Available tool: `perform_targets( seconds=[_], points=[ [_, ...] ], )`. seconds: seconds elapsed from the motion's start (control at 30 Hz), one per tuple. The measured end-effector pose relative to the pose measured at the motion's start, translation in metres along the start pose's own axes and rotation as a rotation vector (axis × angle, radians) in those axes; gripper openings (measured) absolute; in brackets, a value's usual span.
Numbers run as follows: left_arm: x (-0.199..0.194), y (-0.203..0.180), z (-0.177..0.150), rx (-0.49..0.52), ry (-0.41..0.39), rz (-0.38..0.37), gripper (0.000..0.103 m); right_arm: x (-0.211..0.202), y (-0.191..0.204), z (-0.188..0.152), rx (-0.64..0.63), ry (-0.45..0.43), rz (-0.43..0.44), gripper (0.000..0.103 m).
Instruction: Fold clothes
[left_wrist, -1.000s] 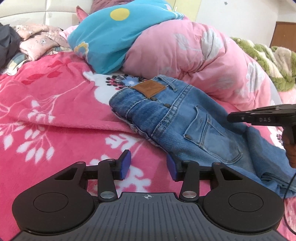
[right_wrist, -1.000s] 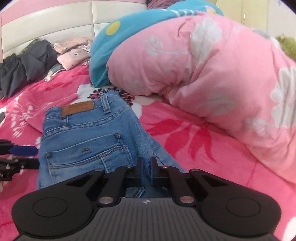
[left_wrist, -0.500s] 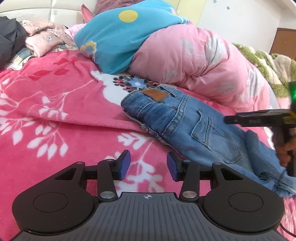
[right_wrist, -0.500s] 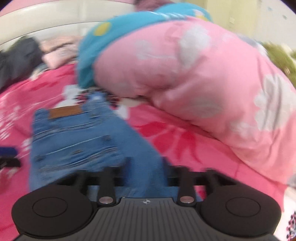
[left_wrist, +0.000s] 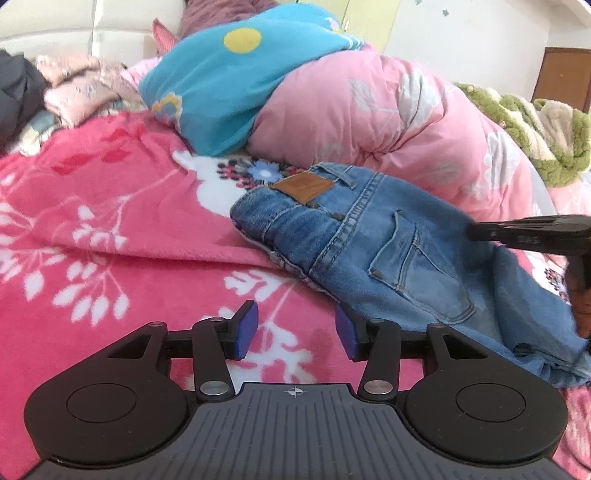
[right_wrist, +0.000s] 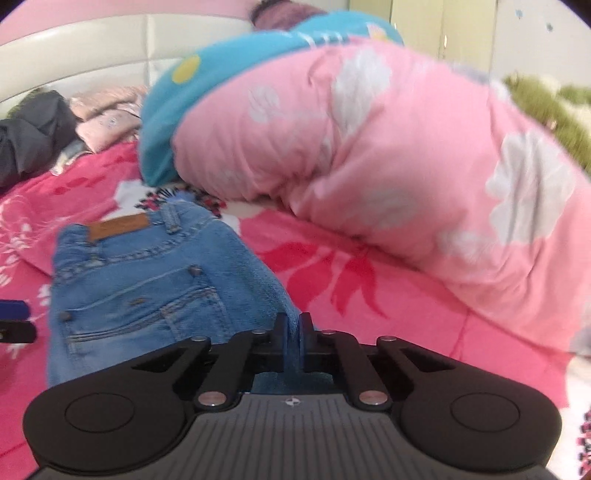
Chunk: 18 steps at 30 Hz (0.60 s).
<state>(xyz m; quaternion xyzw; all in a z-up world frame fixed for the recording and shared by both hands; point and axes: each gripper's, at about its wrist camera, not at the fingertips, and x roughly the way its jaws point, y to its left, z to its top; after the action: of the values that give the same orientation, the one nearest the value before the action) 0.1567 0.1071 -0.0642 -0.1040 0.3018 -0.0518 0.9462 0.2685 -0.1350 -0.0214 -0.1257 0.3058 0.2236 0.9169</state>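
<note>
Left wrist view, from the left edge: you see a dark garment (left_wrist: 14, 99) and a heap of pale pink clothes (left_wrist: 79, 92) at the head of the bed, on the red floral blanket (left_wrist: 92, 221). Further right a turquoise quilt (left_wrist: 236, 81) leans on a big pink duvet (left_wrist: 388, 122). The jeans (left_wrist: 369, 243) lie folded on the blanket in front of the duvet, back pocket up, brown waistband patch towards the pillows. Your left gripper (left_wrist: 295, 332) hovers low over the blanket just beside the near edge of the jeans; its jaws are opening, with only blanket between the blue pads. At the right edge your right gripper (left_wrist: 528, 230) reaches across the denim, and beyond it lies a green and cream fleece (left_wrist: 535, 129).

In the right wrist view, your left gripper's blue pad (right_wrist: 13, 309) peeks in at the far left. The jeans (right_wrist: 147, 280) fill the left half, patch away from you. In the middle your right gripper (right_wrist: 294, 334) is clamped on a raised fold of denim, the cloth pinched between both pads. To the right the pink duvet (right_wrist: 406, 166) fills the frame, somewhat blurred.
</note>
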Motion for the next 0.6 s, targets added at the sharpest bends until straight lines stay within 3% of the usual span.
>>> perform_targets(
  seconds=[0.07,0.2,0.33,0.47,0.6],
  points=[
    [-0.008,0.001,0.0,-0.001,-0.012,-0.032,0.051,-0.017,0.008,0.001,-0.009,-0.019,0.001,0.005],
    [-0.031,0.004,0.0,-0.026,-0.05,-0.171,0.069,-0.055,0.027,-0.005,-0.02,-0.046,0.046,0.002],
    [-0.052,-0.003,-0.004,0.004,-0.096,-0.31,0.078,-0.084,0.058,-0.023,-0.07,-0.023,0.094,0.002],
    [-0.058,-0.012,-0.012,0.006,-0.079,-0.417,0.079,-0.111,0.088,-0.042,-0.079,-0.028,0.126,0.002],
    [-0.059,-0.013,-0.016,0.003,-0.078,-0.438,0.079,-0.126,0.116,-0.071,-0.046,-0.03,0.17,0.0]
  ],
)
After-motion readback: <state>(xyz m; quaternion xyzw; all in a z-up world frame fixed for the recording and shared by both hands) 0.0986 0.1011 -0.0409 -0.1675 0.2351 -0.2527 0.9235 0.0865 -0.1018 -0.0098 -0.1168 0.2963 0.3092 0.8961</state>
